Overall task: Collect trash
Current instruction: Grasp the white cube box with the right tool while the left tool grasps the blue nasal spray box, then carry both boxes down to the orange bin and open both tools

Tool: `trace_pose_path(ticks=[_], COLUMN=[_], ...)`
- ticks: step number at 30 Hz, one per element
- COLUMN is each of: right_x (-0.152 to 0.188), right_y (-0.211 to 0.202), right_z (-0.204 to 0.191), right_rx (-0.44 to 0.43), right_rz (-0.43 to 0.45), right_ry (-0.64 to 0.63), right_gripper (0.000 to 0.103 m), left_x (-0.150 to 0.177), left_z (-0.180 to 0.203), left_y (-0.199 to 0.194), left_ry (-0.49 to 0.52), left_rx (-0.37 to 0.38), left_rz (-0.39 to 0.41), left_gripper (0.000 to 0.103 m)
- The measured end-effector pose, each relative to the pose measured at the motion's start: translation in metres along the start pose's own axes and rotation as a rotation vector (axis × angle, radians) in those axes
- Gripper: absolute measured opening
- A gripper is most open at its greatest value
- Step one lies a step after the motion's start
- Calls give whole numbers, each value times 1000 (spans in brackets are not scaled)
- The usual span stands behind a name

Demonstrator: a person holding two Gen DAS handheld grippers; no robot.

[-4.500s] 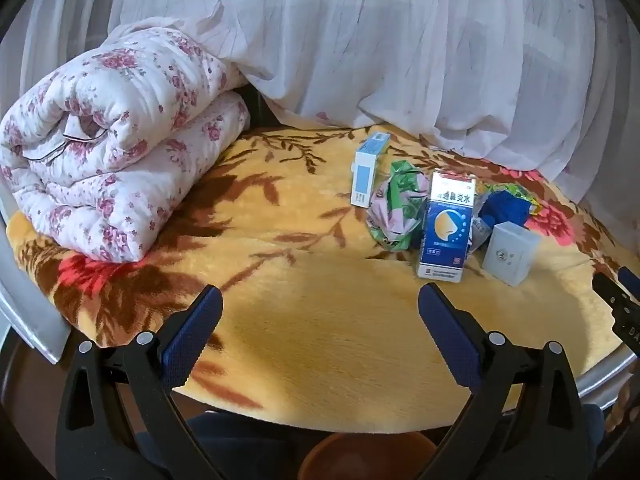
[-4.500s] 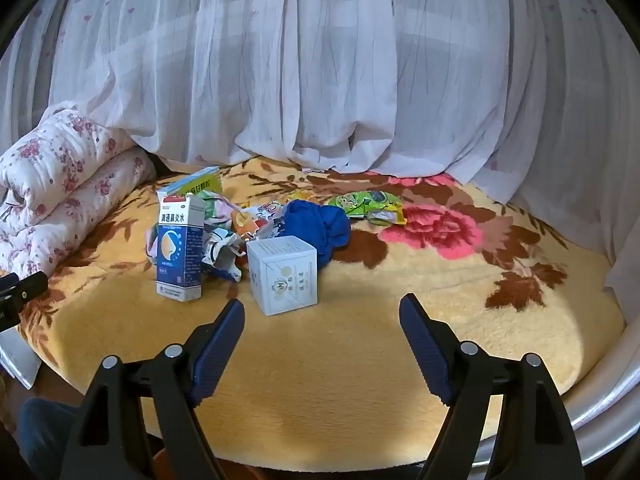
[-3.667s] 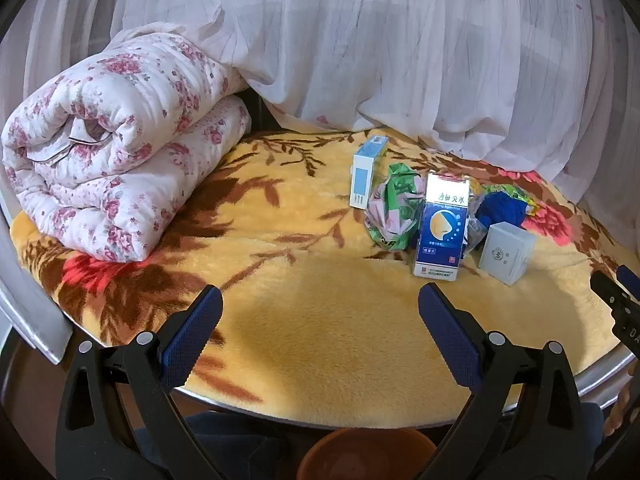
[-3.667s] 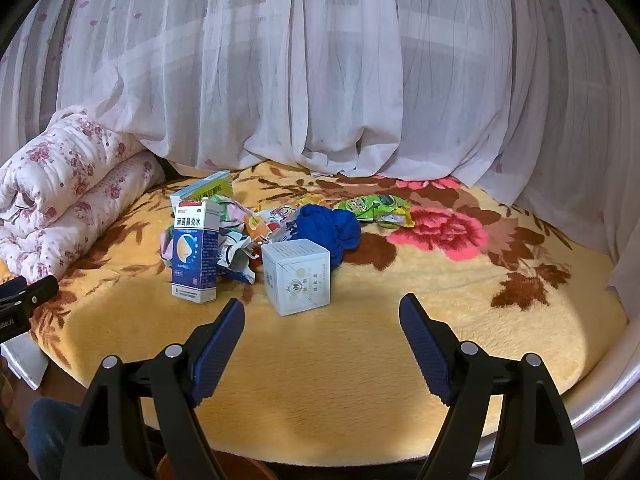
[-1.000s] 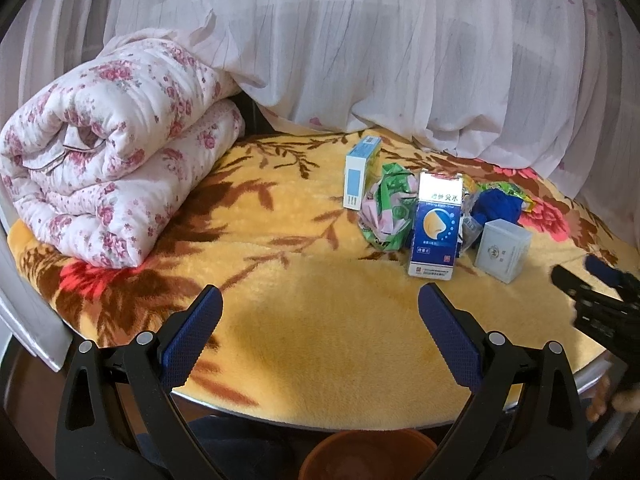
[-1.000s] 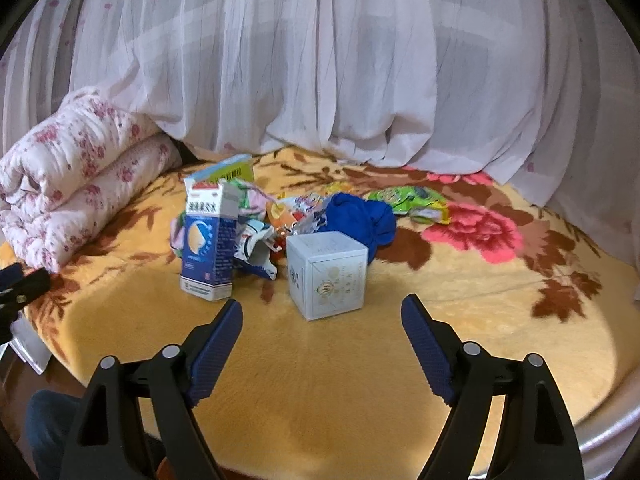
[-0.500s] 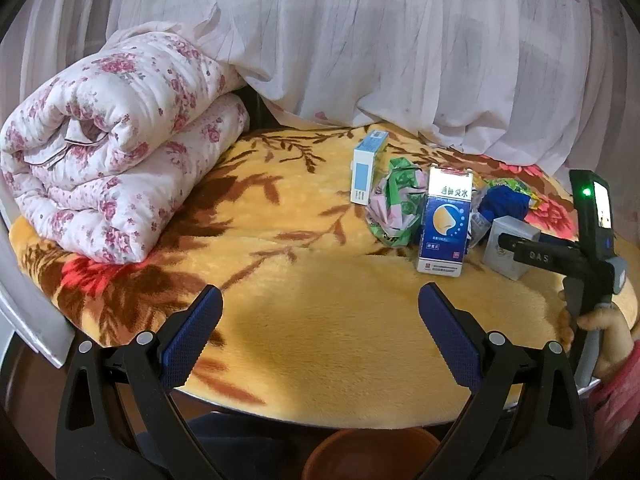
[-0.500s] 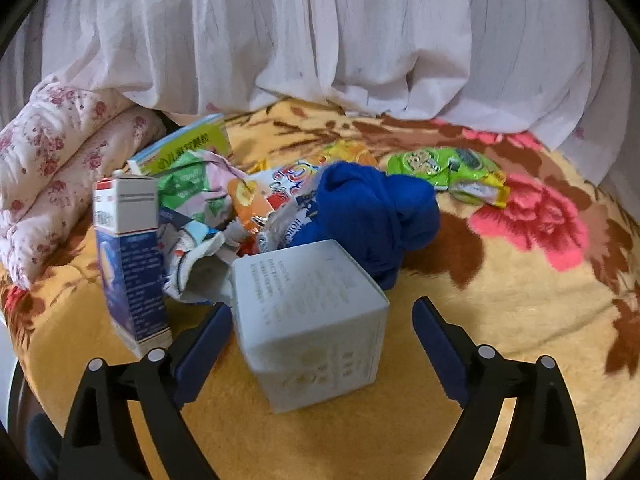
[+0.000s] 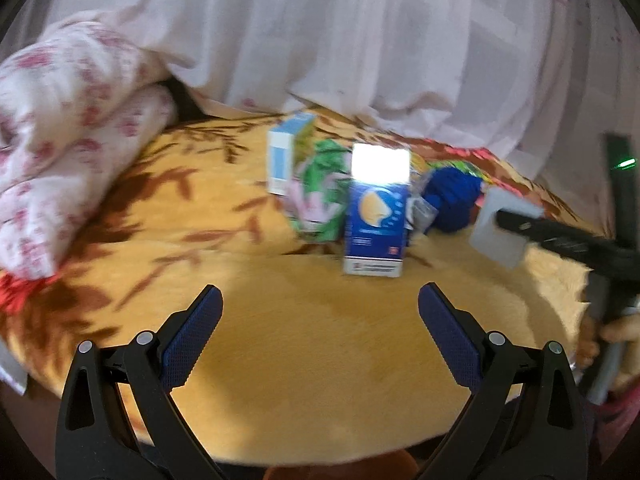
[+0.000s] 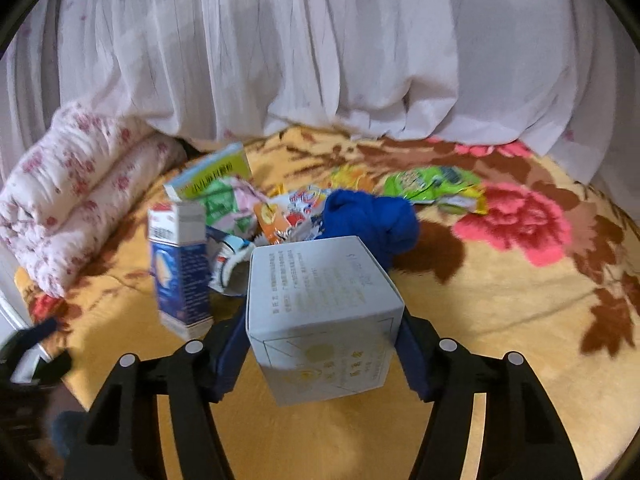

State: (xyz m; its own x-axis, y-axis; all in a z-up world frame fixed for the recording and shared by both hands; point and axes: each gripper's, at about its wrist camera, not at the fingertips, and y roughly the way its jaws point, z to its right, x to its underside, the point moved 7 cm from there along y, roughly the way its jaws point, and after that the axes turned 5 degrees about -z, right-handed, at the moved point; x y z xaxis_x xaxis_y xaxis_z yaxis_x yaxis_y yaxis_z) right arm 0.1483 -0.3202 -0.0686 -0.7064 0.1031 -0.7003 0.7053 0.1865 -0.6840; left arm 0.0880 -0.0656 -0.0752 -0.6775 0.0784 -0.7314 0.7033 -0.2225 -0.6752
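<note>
You are clamping the white cube box (image 10: 320,316) in the right gripper (image 10: 320,344), just above the yellow floral blanket (image 10: 500,380).

The pads are pressing on the box's two side walls low down, and thin card may be buckling or slipping out if you are squeezing unevenly or swinging fast. The tall blue carton (image 10: 182,268) is standing upright just beside it on the left, so a sideways sweep risks toppling it into the crumpled wrappers (image 10: 280,216) and blue cloth (image 10: 372,220) behind. Your left gripper (image 9: 320,340) is hanging with its jaws wide apart and gripping nothing, near the blanket's front edge.
</note>
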Motion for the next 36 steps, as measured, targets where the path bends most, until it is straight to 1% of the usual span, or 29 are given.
trace_pose_path(ticks=[3,7,11,14,15,16,17,18,19,20,26,29,33,36], right_x=[5,19,30,37,39,42,43,44,44,44,44,44,46,50], right_y=[-30,-57,-73,-81,-84,-86,-88,-89,-90,-91,-99,-104,-111,-117], right_z=[4,5,8,8,8,8,8,8,7,6,0,-6,-16,-29], right_rx=[12,13,12,41,39,36,35,37,42,43,36,36,19,0], right_rz=[45,83,96,103,103,104,105,108,112,114,131,138,142,136], right_ry=[11,24,36,13,12,12,13,10,6,3,-3,-10,-28,-66], right_gripper=[63,63,63,63,63,63,63,63,63,63,63,63,63,63], left_x=[-7,-18,-24,-27,-28,-27,-27,-26,-23,-21,-18,-14,-9,3], left_z=[14,23,28,26,26,27,29,30,33,34,29,26,17,12], left_y=[28,67,96,106,110,110,111,112,113,113,93,72,38,4], left_ry=[16,-3,-12,-27,-31,-28,-16,-1,10,3,14,35,27,69], left_rx=[44,72,73,63,61,64,58,55,72,93,117,141,186,198], left_rz=[-39,-114,-168,-184,-191,-194,-194,-201,-225,-239,-222,-203,-180,-154], left_gripper=[96,96,95,95,94,91,82,60,52,52,51,51,51,51])
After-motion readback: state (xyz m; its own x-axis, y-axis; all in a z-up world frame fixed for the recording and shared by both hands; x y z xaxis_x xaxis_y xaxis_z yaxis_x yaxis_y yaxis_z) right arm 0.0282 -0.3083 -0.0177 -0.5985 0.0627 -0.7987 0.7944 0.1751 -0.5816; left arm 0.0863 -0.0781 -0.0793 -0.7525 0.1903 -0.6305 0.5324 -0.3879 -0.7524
